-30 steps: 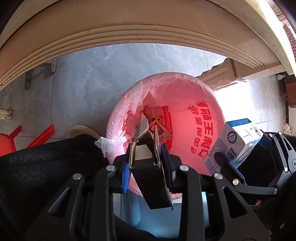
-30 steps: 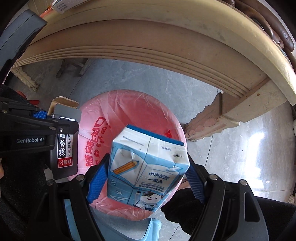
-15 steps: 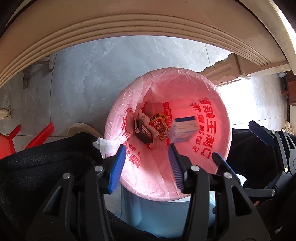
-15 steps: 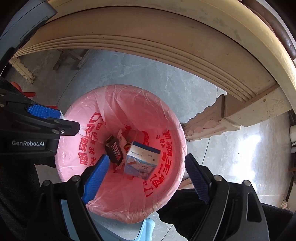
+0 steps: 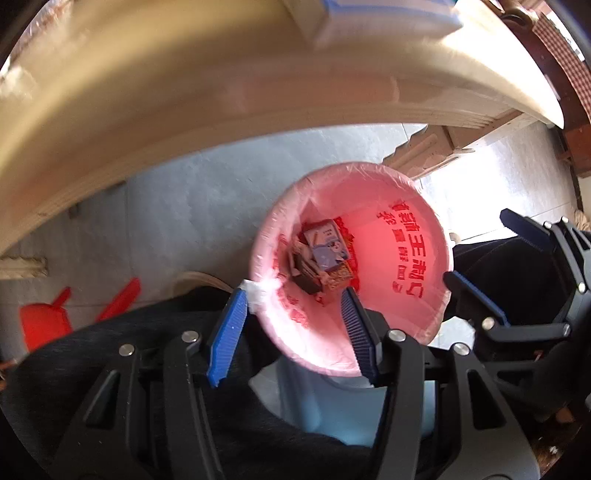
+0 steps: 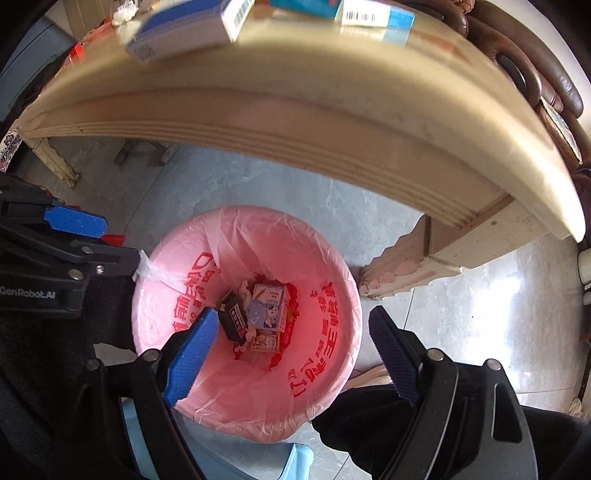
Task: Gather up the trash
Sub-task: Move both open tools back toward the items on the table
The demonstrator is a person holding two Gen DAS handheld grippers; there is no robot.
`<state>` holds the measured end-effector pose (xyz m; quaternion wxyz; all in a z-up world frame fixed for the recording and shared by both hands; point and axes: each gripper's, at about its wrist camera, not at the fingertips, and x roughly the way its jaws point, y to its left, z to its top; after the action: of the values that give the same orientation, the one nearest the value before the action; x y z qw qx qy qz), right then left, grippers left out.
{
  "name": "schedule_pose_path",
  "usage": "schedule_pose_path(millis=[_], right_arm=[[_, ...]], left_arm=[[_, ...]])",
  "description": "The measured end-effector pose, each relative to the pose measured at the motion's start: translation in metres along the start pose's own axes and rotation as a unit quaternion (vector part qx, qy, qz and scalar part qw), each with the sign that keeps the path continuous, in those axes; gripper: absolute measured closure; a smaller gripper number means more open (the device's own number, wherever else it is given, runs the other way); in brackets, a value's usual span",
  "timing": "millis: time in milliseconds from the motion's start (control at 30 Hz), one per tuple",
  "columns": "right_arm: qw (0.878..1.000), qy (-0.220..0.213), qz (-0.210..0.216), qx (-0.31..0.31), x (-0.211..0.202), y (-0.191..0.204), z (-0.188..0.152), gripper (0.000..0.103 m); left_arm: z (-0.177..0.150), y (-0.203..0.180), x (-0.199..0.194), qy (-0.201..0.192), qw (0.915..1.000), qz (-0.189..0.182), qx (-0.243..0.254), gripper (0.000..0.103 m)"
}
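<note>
A bin lined with a pink bag (image 5: pixel 402 280) stands on the floor below the table edge; it also shows in the right wrist view (image 6: pixel 314 391). At its bottom lie a blue-and-white milk carton (image 6: pixel 267 308), a dark packet (image 6: pixel 232 317) and a small orange box (image 6: pixel 264 341). The carton also shows in the left wrist view (image 5: pixel 327 249). My left gripper (image 5: pixel 291 325) is open and empty above the bin's near rim. My right gripper (image 6: pixel 291 343) is open and empty above the bin; it shows at the right of the left wrist view (image 5: pixel 480 254).
A cream table edge (image 6: pixel 332 122) curves overhead, with blue-and-white cartons (image 6: pixel 184 26) on top. A carved table leg (image 6: pixel 402 266) stands right of the bin. A red object (image 5: pixel 44 321) sits on the floor at the left. A brown leather chair (image 6: pixel 532 66) is at the far right.
Both grippers opened a second ago, dropping the dark packet and the milk carton into the bin. Since then both have risen, and the table top has come into view.
</note>
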<state>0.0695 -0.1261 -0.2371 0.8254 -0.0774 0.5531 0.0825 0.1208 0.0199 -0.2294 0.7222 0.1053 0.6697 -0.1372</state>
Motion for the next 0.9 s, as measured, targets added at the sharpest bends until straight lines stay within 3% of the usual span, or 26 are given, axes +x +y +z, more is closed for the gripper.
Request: schedule_pose_path(millis=[100, 167, 300, 433, 633, 900], right_arm=[[0.999, -0.051, 0.005, 0.01, -0.045, -0.002, 0.017, 0.021], [0.996, -0.086, 0.006, 0.015, -0.078, -0.002, 0.032, 0.018], [0.987, -0.16, 0.016, 0.023, -0.146, 0.005, 0.058, 0.007], [0.981, -0.193, 0.023, 0.014, -0.192, 0.017, 0.078, 0.007], [0.977, -0.209, 0.039, 0.014, -0.224, 0.033, 0.095, 0.007], [0.979, -0.196, 0.037, 0.04, -0.205, 0.03, 0.108, 0.007]], left_arm=[[0.008, 0.022, -0.061, -0.044, 0.9981, 0.027, 0.032, 0.04], [0.018, 0.036, -0.104, -0.08, 0.9933, 0.062, 0.055, 0.039], [0.046, 0.05, -0.185, -0.141, 0.9748, 0.113, 0.131, 0.023], [0.068, 0.046, -0.236, -0.166, 0.9542, 0.108, 0.224, 0.02], [0.082, 0.033, -0.254, -0.174, 0.9226, 0.098, 0.33, 0.019], [0.091, 0.028, -0.213, -0.138, 0.8837, 0.119, 0.431, 0.019]])
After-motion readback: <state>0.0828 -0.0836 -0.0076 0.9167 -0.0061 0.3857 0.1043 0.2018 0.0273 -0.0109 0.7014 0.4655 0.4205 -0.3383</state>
